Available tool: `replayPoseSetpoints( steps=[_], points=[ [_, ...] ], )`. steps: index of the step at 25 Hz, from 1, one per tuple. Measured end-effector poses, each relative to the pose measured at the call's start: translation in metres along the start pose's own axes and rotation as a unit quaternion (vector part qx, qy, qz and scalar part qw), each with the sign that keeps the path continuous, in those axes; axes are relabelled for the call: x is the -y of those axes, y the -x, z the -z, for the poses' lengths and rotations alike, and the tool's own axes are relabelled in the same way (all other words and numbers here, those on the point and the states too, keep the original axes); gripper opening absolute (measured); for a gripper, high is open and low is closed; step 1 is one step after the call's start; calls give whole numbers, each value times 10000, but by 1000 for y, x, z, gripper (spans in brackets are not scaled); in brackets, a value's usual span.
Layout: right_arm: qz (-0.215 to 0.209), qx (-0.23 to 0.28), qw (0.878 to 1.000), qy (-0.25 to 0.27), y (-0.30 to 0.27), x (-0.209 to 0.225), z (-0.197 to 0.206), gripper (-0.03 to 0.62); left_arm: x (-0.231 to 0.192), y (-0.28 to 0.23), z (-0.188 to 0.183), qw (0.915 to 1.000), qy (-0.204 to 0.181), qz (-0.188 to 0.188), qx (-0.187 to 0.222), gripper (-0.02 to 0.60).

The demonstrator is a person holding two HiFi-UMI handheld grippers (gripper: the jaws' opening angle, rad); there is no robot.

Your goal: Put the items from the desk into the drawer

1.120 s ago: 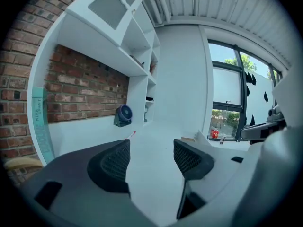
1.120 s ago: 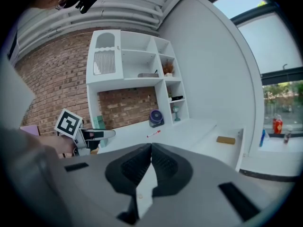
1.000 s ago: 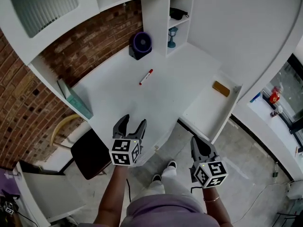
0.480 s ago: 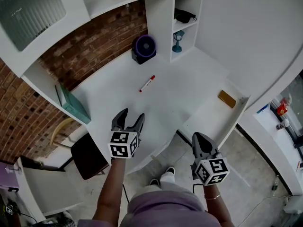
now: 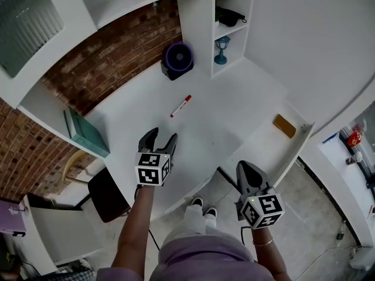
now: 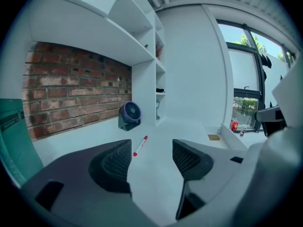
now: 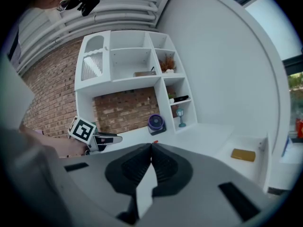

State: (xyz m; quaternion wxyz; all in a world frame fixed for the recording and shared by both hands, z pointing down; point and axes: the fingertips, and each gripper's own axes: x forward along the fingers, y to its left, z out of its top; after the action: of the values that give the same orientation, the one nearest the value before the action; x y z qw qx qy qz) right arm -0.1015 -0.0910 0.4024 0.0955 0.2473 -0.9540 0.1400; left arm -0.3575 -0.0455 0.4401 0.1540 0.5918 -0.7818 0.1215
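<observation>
Hovering above the desk, left tongs gape; right tongs pinch closed.

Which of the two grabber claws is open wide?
The left gripper, over the desk and aimed at the marker: its jaws stand apart, empty. The right gripper has its jaws pressed together.

I find no words, numbers or brand names that can be read. The cube on my left gripper and the one on my right gripper carry only black-and-white square patterns. The teal book bears dark print too blurred to read.
</observation>
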Motion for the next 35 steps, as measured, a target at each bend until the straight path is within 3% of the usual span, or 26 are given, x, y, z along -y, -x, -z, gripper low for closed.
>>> replayPoseSetpoints(
  steps=[10,20,35],
  points=[
    [298,-211,9993,-47,-44,19,-6,3,-35,-85,4,9992,-120,111,-359,259],
    [719,-454,9962,-165,-63,34,6,3,-41,-163,32,9935,-436,465,-938,238],
    [1064,-656,9917,-314,-81,43,14,3,-56,-222,62,9824,-785,735,-1528,199]
  ],
)
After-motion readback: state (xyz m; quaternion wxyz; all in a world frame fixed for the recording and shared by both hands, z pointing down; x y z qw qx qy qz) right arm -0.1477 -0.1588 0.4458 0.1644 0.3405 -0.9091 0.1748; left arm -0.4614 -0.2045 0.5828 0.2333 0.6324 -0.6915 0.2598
